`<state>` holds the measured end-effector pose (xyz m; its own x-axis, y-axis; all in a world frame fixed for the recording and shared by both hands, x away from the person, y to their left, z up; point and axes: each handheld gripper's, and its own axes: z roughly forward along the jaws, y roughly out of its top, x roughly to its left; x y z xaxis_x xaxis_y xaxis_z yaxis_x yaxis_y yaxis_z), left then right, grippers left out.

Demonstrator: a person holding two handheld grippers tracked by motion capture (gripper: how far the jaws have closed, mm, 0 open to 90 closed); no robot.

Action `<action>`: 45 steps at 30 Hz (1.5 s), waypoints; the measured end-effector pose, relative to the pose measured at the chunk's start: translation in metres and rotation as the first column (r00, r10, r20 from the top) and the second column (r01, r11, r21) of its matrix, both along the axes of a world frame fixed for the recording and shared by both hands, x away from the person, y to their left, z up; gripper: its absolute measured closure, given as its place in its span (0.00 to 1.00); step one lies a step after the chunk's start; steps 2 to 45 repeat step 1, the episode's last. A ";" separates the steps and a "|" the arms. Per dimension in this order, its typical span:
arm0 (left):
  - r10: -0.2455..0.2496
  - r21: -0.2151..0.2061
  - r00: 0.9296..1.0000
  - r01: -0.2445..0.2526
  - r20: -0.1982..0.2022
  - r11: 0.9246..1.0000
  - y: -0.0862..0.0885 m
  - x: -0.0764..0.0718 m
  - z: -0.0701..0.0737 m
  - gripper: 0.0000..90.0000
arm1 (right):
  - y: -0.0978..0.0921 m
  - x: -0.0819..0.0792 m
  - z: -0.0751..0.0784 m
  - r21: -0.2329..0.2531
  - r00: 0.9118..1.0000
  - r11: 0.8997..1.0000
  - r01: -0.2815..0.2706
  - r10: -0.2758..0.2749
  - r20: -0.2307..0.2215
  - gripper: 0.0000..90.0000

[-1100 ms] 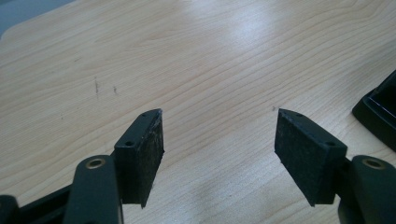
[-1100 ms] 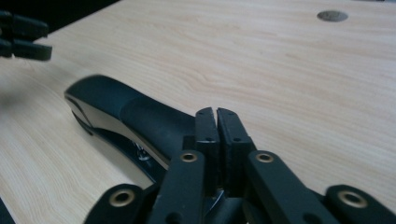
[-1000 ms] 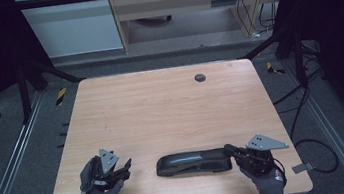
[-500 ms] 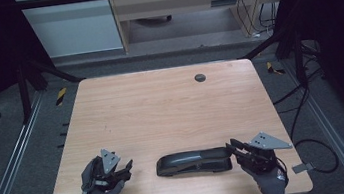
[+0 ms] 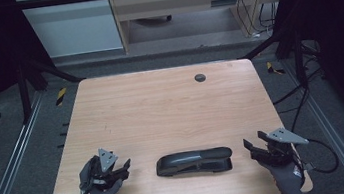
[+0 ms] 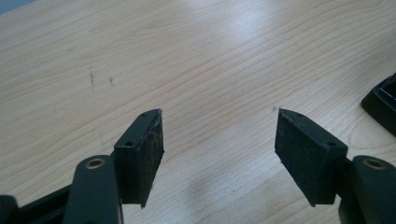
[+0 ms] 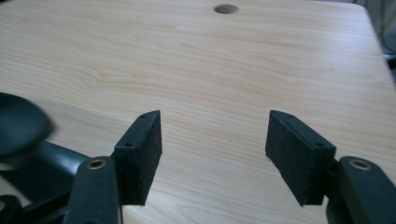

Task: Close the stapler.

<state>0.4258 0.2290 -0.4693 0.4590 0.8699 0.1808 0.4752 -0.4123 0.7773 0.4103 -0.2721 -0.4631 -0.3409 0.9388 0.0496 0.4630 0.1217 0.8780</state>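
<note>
Lying flat, black stapler [image 5: 194,161] long axis left-right across table [image 5: 161,108], left claw [image 5: 124,168] and right claw [image 5: 248,148] both wide, empty.

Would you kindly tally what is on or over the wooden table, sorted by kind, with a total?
Black staplers: 1, the stapler lying flat near the front edge.
Hand-held grippers: 2, the left gripper and the right gripper, both open and holding nothing.
Round grommet holes: 1, the grommet near the far edge.
Total: 4
</note>
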 end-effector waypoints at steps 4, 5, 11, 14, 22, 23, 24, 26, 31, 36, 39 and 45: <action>0.000 0.000 1.000 0.000 0.000 1.000 0.000 0.000 0.000 0.36 | 0.000 0.000 0.000 0.000 1.000 1.000 0.000 0.000 0.000 0.40; 0.000 0.000 1.000 0.000 0.000 1.000 0.000 0.000 0.000 0.36 | 0.000 0.000 0.000 0.000 1.000 1.000 0.000 0.000 0.000 0.40; 0.000 0.000 1.000 0.000 0.000 1.000 0.000 0.000 0.000 0.36 | 0.000 0.000 0.000 0.000 1.000 1.000 0.000 0.000 0.000 0.40; 0.000 0.000 1.000 0.000 0.000 1.000 0.000 0.000 0.000 0.36 | 0.000 0.000 0.000 0.000 1.000 1.000 0.000 0.000 0.000 0.40; 0.000 0.000 1.000 0.000 0.000 1.000 0.000 0.000 0.000 0.36 | 0.000 0.000 0.000 0.000 1.000 1.000 0.000 0.000 0.000 0.40; 0.000 0.000 1.000 0.000 0.000 1.000 0.000 0.000 0.000 0.36 | 0.000 0.000 0.000 0.000 1.000 1.000 0.000 0.000 0.000 0.40; 0.000 0.000 1.000 0.000 0.000 1.000 0.000 0.000 0.000 0.36 | 0.000 0.000 0.000 0.000 1.000 1.000 0.000 0.000 0.000 0.40; 0.000 0.000 1.000 0.000 0.000 1.000 0.000 0.000 0.000 0.36 | 0.000 0.000 0.000 0.000 1.000 1.000 0.000 0.000 0.000 0.40; 0.000 0.000 1.000 0.000 0.000 1.000 0.000 0.000 0.000 0.36 | 0.000 0.000 0.000 0.000 1.000 1.000 0.000 0.000 0.000 0.40; 0.000 0.000 1.000 0.000 0.000 1.000 0.000 0.000 0.000 0.36 | 0.000 0.000 0.000 0.000 1.000 1.000 0.000 0.000 0.000 0.40; 0.000 0.000 1.000 0.000 0.000 1.000 0.000 0.000 0.000 0.36 | 0.000 0.000 0.000 0.000 1.000 1.000 0.000 0.000 0.000 0.40; 0.000 0.000 1.000 0.000 0.000 1.000 0.000 0.000 0.000 0.36 | 0.000 0.000 0.000 0.000 1.000 1.000 0.000 0.000 0.000 0.40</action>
